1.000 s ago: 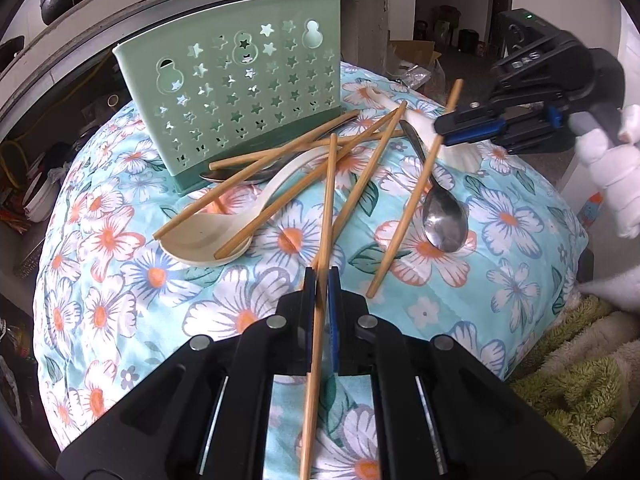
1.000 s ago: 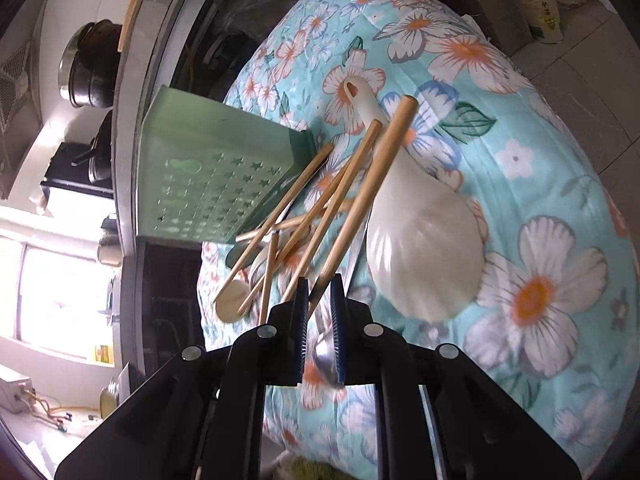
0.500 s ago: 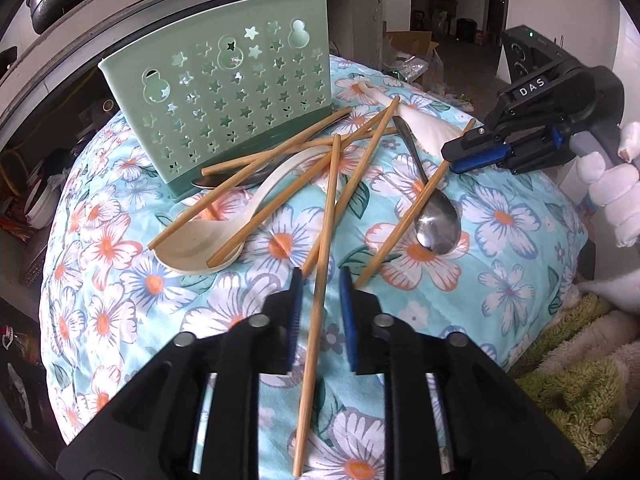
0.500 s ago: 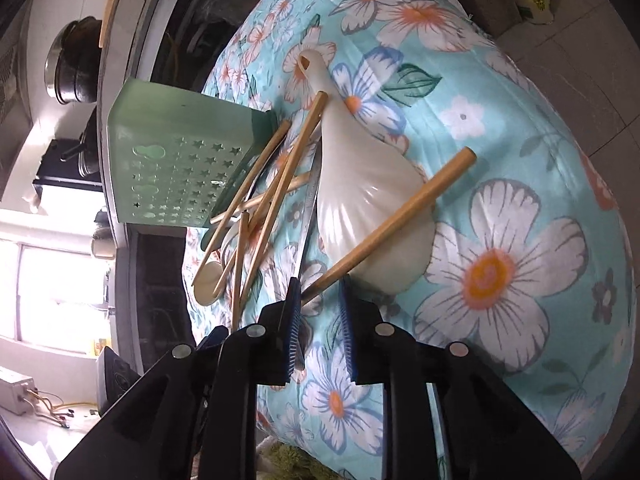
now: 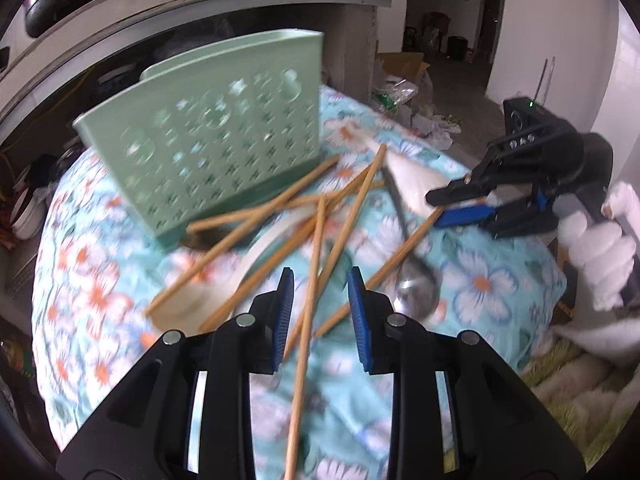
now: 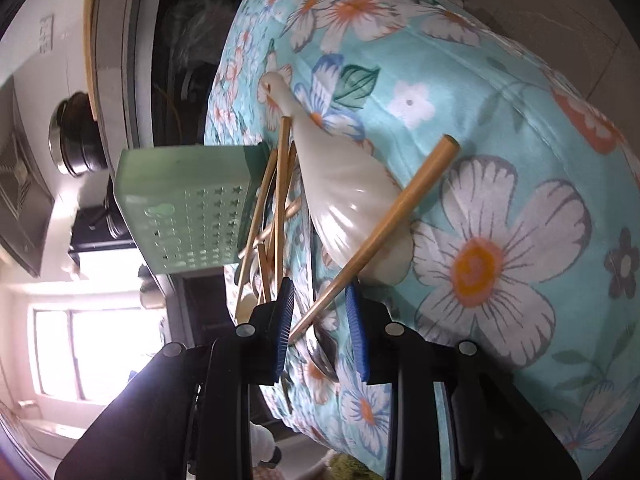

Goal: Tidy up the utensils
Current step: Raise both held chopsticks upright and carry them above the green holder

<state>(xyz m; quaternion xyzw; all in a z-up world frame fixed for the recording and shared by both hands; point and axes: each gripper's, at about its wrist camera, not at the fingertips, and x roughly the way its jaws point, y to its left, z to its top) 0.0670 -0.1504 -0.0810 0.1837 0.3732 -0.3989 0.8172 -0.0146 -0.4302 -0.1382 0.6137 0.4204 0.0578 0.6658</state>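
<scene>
Both grippers' jaws opening, chopstick loose between each; green holder [image 5: 224, 160] contents hidden.

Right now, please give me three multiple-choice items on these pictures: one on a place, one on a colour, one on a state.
1. Where does the white ladle lie?
A. in the holder
B. on the flowered cloth
C. on the floor

2. What colour is the utensil holder?
A. pale green
B. red
C. black

3. How is the left gripper?
A. clamped on a spoon
B. out of view
C. jaws apart around a loose chopstick

Answers: 1 B, it rests on the cloth. 2 A, its pierced wall is green. 3 C, the opening pads leave gaps beside the stick.
</scene>
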